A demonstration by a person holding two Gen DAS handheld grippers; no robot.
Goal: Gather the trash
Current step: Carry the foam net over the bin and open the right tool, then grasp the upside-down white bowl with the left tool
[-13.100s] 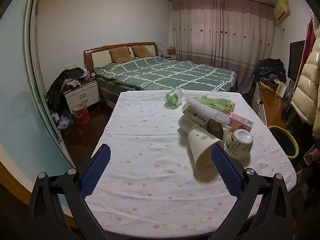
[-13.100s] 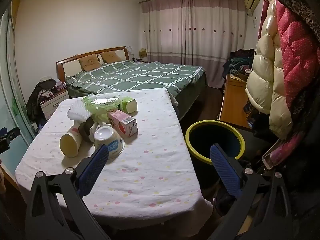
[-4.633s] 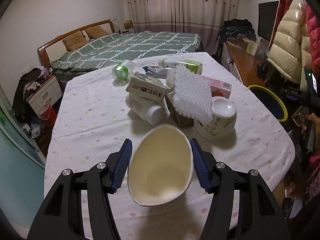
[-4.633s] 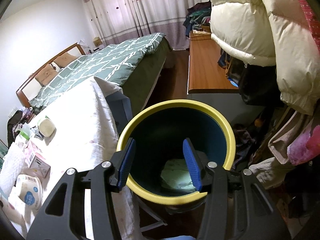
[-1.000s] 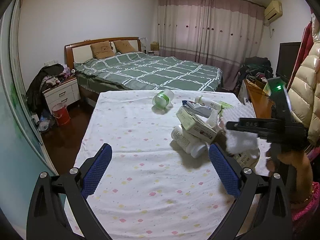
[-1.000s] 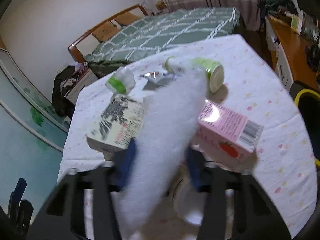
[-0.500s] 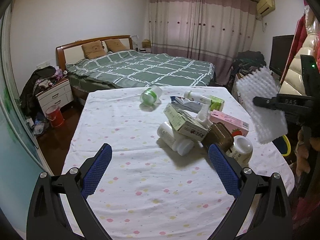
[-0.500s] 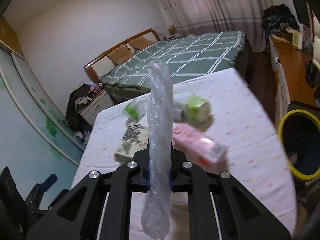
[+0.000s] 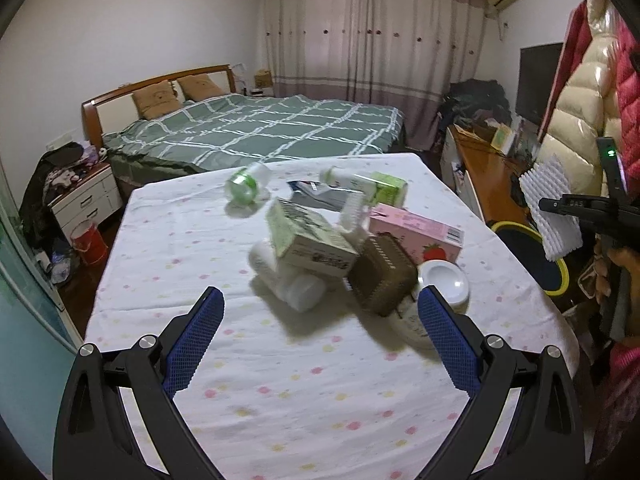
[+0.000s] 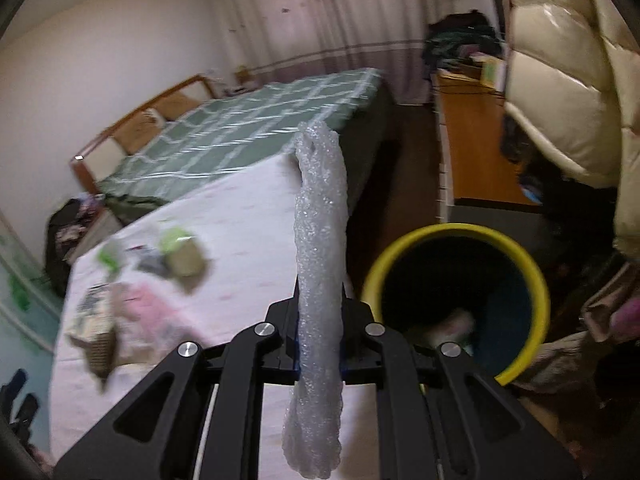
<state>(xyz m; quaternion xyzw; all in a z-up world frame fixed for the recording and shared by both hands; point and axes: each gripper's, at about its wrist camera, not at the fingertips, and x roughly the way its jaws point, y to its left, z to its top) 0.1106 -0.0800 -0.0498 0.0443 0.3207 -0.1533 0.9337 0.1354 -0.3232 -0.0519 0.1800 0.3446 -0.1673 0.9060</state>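
- The right gripper [image 10: 319, 344] is clamped on a white foam wrap sheet [image 10: 320, 280]; its jaws have just been closing on it, and the sheet is pinched between the pads near its middle.
- The sheet stands on edge, one end rising above the jaws and the other end hanging below them. In the left wrist view the same sheet [image 9: 550, 208] is in the air beyond the right edge of the worktop [image 9: 280, 380].
- It is held near the bin [image 10: 456, 236] with the yellow rim, which stands on the floor just beside the right edge of the worktop. Some pale trash lies already at the bottom of the bin.
- I judge the sheet to be very light, soft and springy. It bends easily, so a grip near the middle keeps both ends under control; a grip at one end would let it flop.
- Because it is so light, it may drift or catch on the rim when released, so it should be well over the opening first.
- The left gripper [image 9: 320, 344] is spread wide and empty, above the near part of the worktop.
- Before it lies the remaining heap: a green-white carton [image 9: 308, 240], a white bottle [image 9: 288, 280], a brown cup [image 9: 382, 280], a pink box [image 9: 416, 232] and a white bowl [image 9: 442, 280].
- The cartons look stiff and light; take them across the narrow sides.
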